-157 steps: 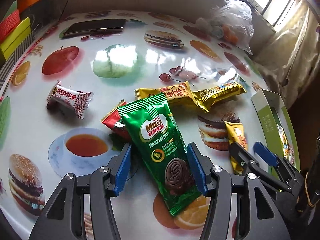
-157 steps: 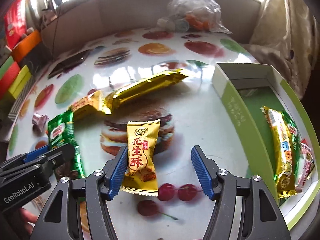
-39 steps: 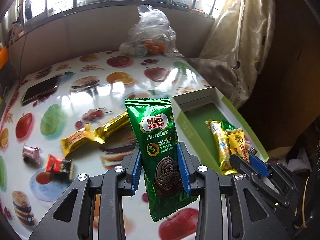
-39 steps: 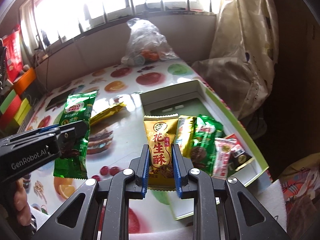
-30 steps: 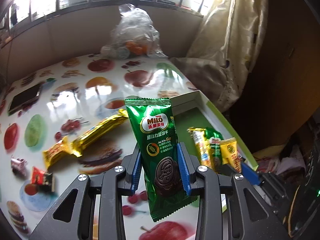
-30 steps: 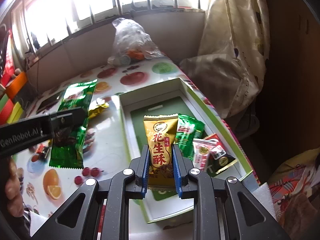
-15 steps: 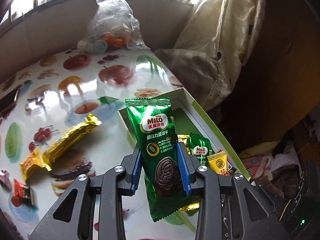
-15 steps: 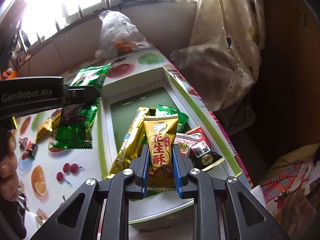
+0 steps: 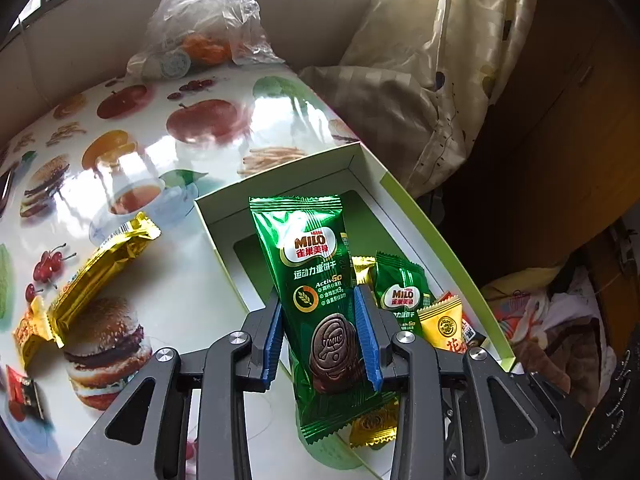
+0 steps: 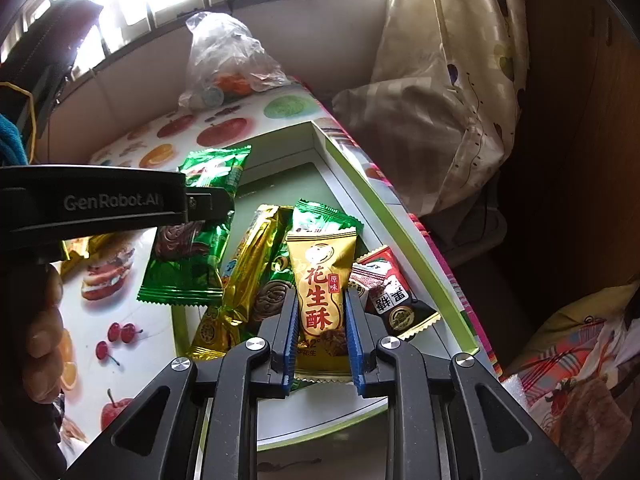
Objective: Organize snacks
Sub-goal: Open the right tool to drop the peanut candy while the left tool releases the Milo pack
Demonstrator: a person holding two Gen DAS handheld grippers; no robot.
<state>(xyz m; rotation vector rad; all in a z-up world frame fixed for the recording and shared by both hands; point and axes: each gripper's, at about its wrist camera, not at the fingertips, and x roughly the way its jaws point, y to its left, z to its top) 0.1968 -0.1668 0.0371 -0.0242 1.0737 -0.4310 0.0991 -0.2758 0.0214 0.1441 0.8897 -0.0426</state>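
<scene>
My left gripper [image 9: 322, 334] is shut on a green Milo biscuit packet [image 9: 310, 264] and holds it above the green-and-white box [image 9: 440, 240]. The packet also shows in the right wrist view [image 10: 192, 248], over the box's left side. My right gripper [image 10: 322, 338] is shut on a yellow peanut-crisp packet [image 10: 322, 280], held above the snacks in the box [image 10: 404, 232]. In the box lie a gold bar [image 10: 240, 280], another green Milo packet [image 9: 400, 292] and a red-and-white candy [image 10: 380, 284].
On the fruit-print table [image 9: 180, 140] left of the box lie a long gold bar [image 9: 104, 264], a small yellow packet [image 9: 30, 328] and a red candy [image 9: 20, 390]. A plastic bag [image 9: 204, 32] stands at the back. A curtain [image 9: 440, 60] hangs past the table's right edge.
Both grippers have carried their packets right from the table to above the box. The view has closed in on the box over the last second.
</scene>
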